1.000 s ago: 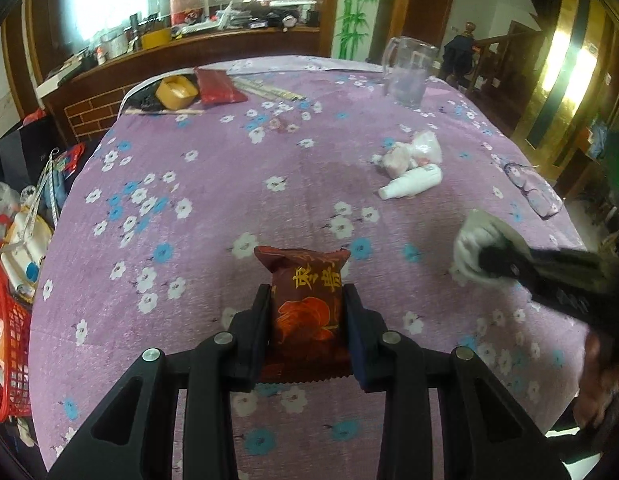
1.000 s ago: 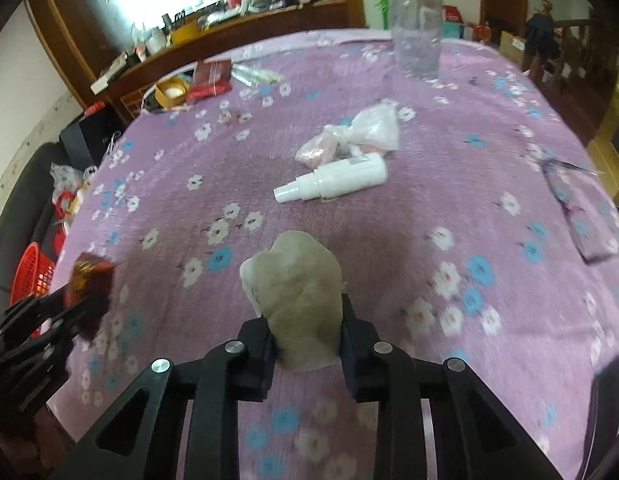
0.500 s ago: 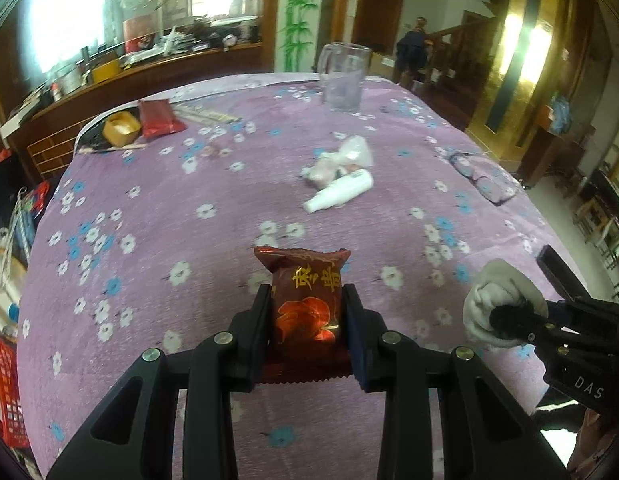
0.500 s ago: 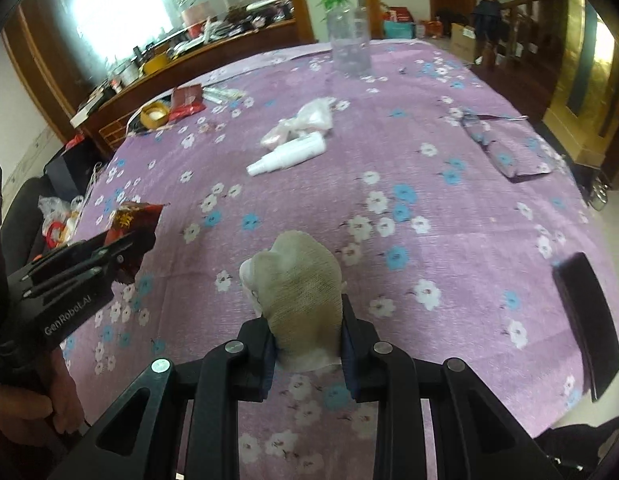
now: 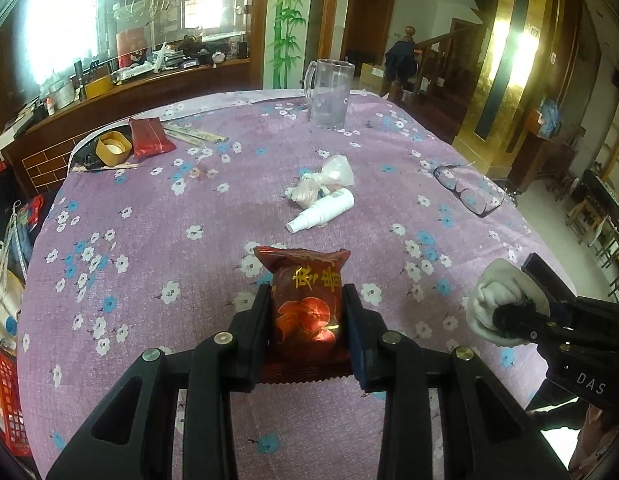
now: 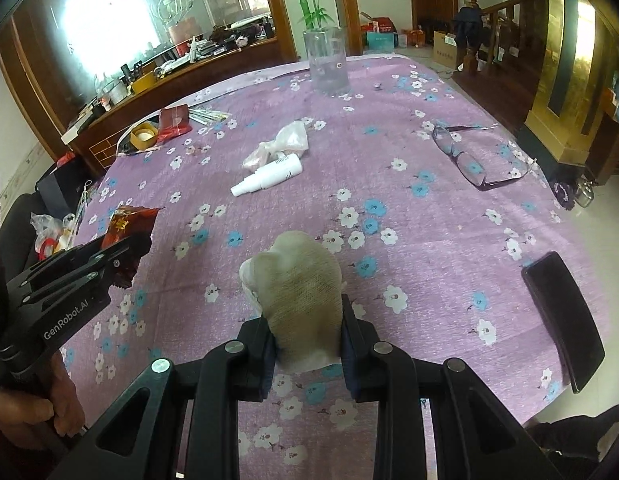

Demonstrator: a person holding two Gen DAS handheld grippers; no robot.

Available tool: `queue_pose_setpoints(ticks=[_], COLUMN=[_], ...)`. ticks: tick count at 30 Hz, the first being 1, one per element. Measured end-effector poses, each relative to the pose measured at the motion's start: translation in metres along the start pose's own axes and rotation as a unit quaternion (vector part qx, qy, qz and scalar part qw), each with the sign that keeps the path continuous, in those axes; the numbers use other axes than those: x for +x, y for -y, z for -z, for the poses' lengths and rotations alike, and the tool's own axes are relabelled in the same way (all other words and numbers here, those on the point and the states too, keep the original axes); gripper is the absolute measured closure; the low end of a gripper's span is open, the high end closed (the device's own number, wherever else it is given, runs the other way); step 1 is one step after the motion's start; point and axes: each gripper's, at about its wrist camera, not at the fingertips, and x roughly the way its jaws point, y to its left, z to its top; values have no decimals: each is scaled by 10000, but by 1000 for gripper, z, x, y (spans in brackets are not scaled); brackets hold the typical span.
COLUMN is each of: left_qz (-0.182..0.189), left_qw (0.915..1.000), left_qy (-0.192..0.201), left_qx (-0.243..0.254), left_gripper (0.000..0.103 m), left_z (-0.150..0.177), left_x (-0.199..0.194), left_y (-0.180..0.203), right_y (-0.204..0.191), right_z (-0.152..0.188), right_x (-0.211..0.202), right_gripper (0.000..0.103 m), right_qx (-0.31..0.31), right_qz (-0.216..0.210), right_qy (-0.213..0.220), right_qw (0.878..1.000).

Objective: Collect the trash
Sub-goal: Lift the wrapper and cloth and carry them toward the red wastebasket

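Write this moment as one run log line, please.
left gripper: shut on red snack packet | right gripper: shut on crumpled tissue | both above table

You held a red snack packet (image 5: 305, 300) upright and a crumpled, stained white wad (image 6: 305, 300), both above the table.

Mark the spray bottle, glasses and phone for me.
spray bottle (image 6: 269, 177), right wrist view, middle of body
glasses (image 6: 475, 168), right wrist view, nearer lens
phone (image 6: 561, 316), right wrist view, middle of screen
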Motion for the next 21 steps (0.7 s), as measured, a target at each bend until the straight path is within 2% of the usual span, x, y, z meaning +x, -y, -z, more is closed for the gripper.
queue_pose_setpoints(ticks=[21], left_qz=[-138], left_qw=[9999], left_qy=[31], left_qx=[-13], left_gripper=[70], left_z=[5], left_x=[-8], left_y=[2], right_y=[-5], right_z=[3], right_x=[0], right_gripper=[74], right_qx=[-159], right_qz=[-125], right_qy=[-21], right_qw=[9998])
